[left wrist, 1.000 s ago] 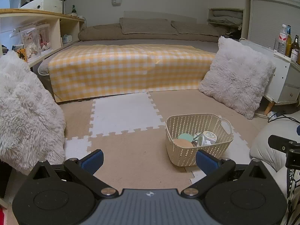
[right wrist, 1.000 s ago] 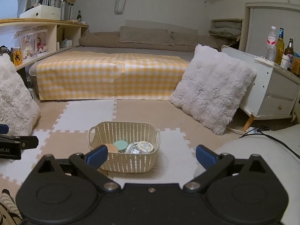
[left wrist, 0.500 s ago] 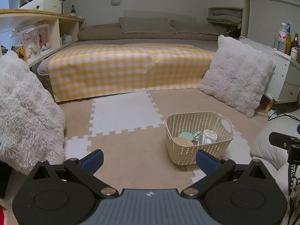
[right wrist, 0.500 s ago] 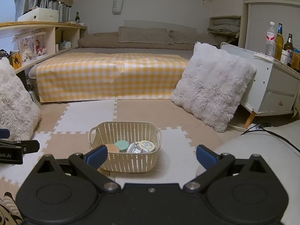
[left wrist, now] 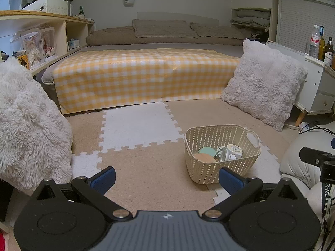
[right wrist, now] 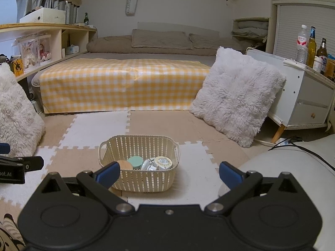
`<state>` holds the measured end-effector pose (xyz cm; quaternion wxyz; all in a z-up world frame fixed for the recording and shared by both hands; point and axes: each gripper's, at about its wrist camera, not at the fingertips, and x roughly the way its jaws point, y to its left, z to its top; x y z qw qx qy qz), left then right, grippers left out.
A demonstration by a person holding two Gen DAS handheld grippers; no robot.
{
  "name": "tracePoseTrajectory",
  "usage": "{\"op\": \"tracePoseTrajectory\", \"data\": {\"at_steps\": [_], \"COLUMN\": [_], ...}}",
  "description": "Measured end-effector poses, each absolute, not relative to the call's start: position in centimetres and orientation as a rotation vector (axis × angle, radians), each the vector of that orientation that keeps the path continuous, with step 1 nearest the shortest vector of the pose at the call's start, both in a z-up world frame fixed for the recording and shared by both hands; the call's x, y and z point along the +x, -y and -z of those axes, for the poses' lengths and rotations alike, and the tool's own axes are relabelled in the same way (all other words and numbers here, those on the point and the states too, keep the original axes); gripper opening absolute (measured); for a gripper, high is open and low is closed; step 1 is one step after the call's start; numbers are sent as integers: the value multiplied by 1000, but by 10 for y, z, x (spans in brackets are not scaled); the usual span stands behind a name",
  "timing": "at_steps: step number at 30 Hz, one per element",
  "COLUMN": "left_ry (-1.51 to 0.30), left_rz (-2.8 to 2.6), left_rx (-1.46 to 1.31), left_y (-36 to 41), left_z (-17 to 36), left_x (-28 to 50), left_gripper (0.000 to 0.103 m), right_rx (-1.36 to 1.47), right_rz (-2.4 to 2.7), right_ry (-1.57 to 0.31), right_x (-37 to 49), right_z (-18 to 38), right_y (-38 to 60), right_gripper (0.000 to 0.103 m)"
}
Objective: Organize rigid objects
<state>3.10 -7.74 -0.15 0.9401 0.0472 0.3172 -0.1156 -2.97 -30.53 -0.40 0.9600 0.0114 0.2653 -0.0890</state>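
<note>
While the cream perforated plastic basket point(right wrist: 139, 165) of small jars sits on the foam-mat floor, both the left gripper point(left wrist: 167, 176) and right gripper point(right wrist: 169, 173) hover before it, spread wide and empty, so sorting looks finished or awaits another pick.

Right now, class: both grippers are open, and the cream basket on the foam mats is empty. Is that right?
Not quite. The basket is not empty: the right wrist view shows a teal lid, a wooden lid and a cream tin inside. The rest holds: left gripper and right gripper are open, and the basket sits on the foam mats.
</note>
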Motion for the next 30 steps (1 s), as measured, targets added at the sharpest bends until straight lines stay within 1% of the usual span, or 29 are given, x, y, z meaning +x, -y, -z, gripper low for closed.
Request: {"op": "tracePoseTrajectory", "data": {"at_steps": [30], "left_ry": [-650], "left_rz": [230], "left_rx": [93], "left_y": [74], "left_z": [4], "left_x": [31], "left_gripper": [103], "right_rx": [26], "right_rz": [179], "right_ry": [-538], "right_x": [-30], "right_z": [5], "right_y": [306], "right_gripper": [102]}}
